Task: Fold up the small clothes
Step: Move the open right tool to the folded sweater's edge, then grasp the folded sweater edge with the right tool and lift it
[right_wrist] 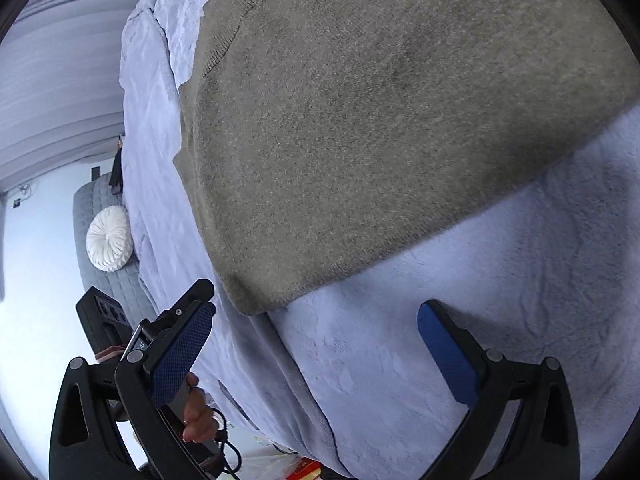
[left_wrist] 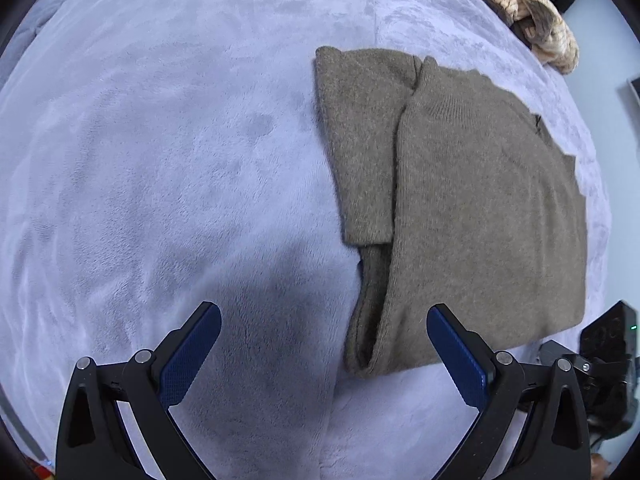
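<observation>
Lying folded on a pale lavender plush blanket (left_wrist: 160, 160), an olive-brown knit sweater (left_wrist: 480, 208), right of centre in the left wrist view, one sleeve (left_wrist: 360, 152) doubled across along its left side, ribbed hem end nearest the camera. Hovering just short of that near end, the left gripper (left_wrist: 324, 332), jaws spread wide, blue-padded fingers (left_wrist: 188, 360) empty, the right-hand finger overlapping the sweater's near edge in the picture, contact impossible to tell, the left-hand one over bare blanket and a dark shadow. Heaped at the blanket's far right edge, a pile of tan, cream and black clothing (left_wrist: 532, 12). Showing at the lower right, a black device with a green light (left_wrist: 612, 340), beyond the blanket's edge.

Filling most of the right wrist view, the same sweater (right_wrist: 380, 120), its rounded folded corner just beyond the right gripper (right_wrist: 316, 328). Standing wide apart as well, that gripper's jaws, holding nothing, one blue pad (right_wrist: 448, 356) over the blanket (right_wrist: 480, 340), the other near the draped edge of the bed. Visible below that edge, a hand (right_wrist: 196, 412) among black cables. Resting farther off against a grey quilted surface (right_wrist: 100, 208), a round white pleated cushion (right_wrist: 109, 238).
</observation>
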